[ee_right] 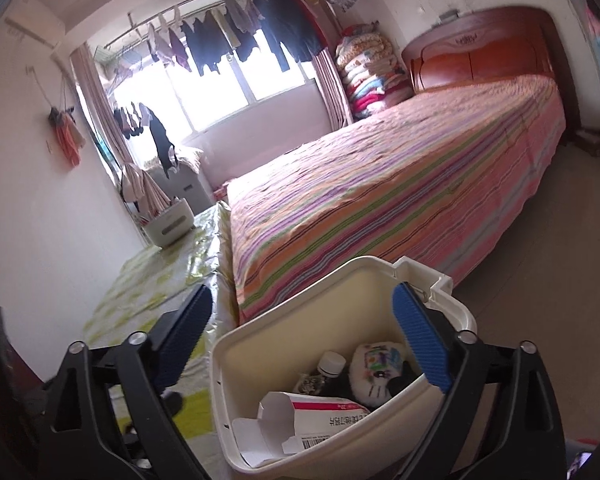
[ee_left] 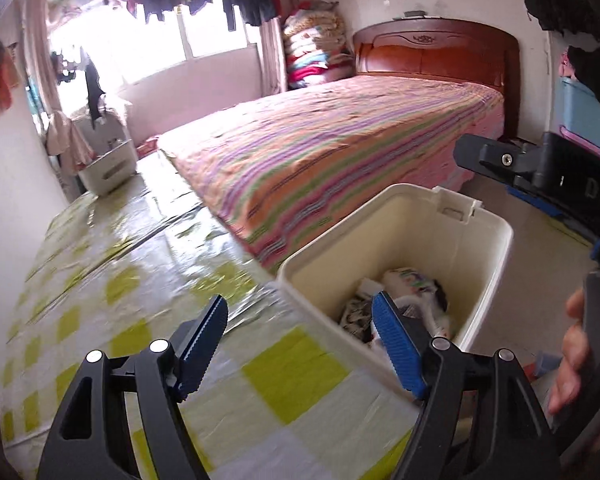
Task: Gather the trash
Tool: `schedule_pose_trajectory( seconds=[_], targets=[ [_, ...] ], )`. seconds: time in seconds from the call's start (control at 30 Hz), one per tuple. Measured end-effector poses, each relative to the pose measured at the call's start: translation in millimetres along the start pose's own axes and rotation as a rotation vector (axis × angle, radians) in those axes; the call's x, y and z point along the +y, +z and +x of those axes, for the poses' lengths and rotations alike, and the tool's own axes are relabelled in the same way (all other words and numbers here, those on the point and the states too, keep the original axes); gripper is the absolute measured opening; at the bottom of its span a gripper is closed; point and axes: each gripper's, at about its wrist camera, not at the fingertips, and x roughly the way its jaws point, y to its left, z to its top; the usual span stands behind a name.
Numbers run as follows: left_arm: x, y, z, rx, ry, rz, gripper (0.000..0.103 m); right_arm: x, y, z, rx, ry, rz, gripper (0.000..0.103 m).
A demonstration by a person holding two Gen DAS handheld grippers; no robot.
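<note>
Gaping empty, both grippers hang over the bin; only the right view shows a carton and bottle at 6 o'clock.

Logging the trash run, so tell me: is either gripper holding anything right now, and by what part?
Nothing is held. The left gripper and right gripper both have open, empty jaws by the white bin.

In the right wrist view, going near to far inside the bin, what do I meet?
In the bin: opened cardboard box → dark bottle with a white cap alongside the white plush toy → the bin's far wall.
</note>
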Motion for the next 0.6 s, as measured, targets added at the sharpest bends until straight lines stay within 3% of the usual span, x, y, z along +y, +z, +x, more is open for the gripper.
schedule_pose_trajectory(
  seconds=[0.2, 0.43, 0.6],
  targets=[
    [40.1, -18.0, -19.4, -0.008, 0.037, -0.118, 0.073, 22.1, -14.2, 1.1, 0.007, -0.061, -0.072, 0.096],
    [71.5, -37.2, -39.8, -0.068, 0.146, -0.141, 0.073, 46.6, -26.0, 2.7, 0.004, -0.088, -0.142, 0.096],
    [92.4, -41.6, -43.3, -0.076, 0.149, -0.194, 0.073, 63.9, -34.3, 10.7, 0.022, -0.101, -0.190, 0.096]
  ],
)
